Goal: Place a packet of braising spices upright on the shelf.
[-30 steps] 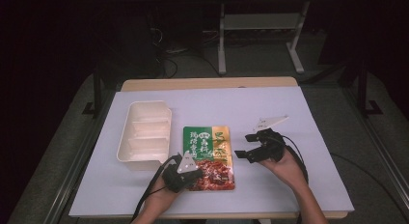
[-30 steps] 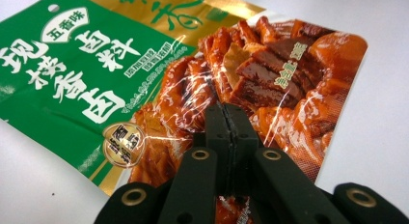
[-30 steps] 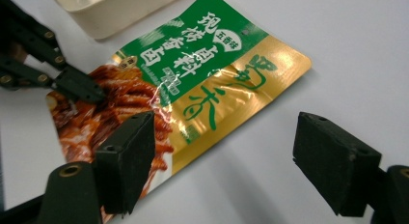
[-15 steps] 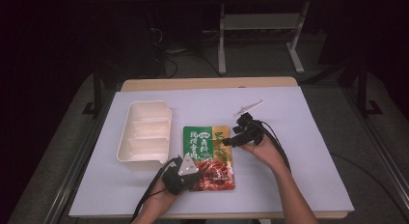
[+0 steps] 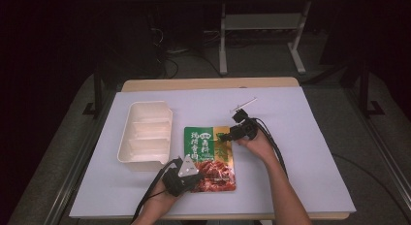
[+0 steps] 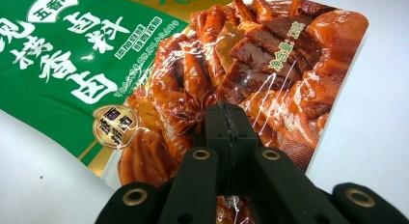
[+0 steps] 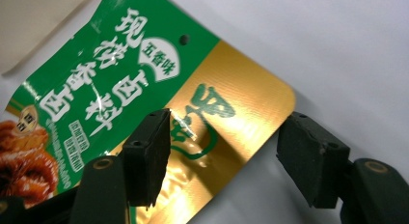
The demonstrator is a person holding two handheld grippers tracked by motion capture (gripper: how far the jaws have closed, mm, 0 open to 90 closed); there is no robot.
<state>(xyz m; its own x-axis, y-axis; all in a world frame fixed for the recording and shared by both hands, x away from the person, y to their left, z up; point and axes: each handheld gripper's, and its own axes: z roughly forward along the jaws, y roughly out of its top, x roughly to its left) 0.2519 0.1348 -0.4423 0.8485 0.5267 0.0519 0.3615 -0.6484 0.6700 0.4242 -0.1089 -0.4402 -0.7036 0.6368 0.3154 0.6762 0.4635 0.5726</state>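
Note:
A food pouch (image 5: 208,157), green and gold at the top with a picture of red braised meat below, lies flat on the white table cover (image 5: 300,152). My left gripper (image 5: 194,173) is shut, and its tips (image 6: 226,122) rest on the pouch's meat picture (image 6: 270,55) near the bottom left corner. My right gripper (image 5: 225,136) is open at the pouch's gold top right corner (image 7: 231,89). That corner lies between its two pads (image 7: 149,151), which have just been closing and stand apart from it.
An empty white tray (image 5: 145,150) with three compartments sits just left of the pouch. Bare cover stretches to the right and behind the pouch. The table's front edge (image 5: 218,216) is close to the person's forearms. Dark floor, cables and a stand lie beyond the table.
The right hand moved left and down from the bare cover to the pouch's top right corner, and its jaws narrowed. The left gripper and the pouch stayed put.

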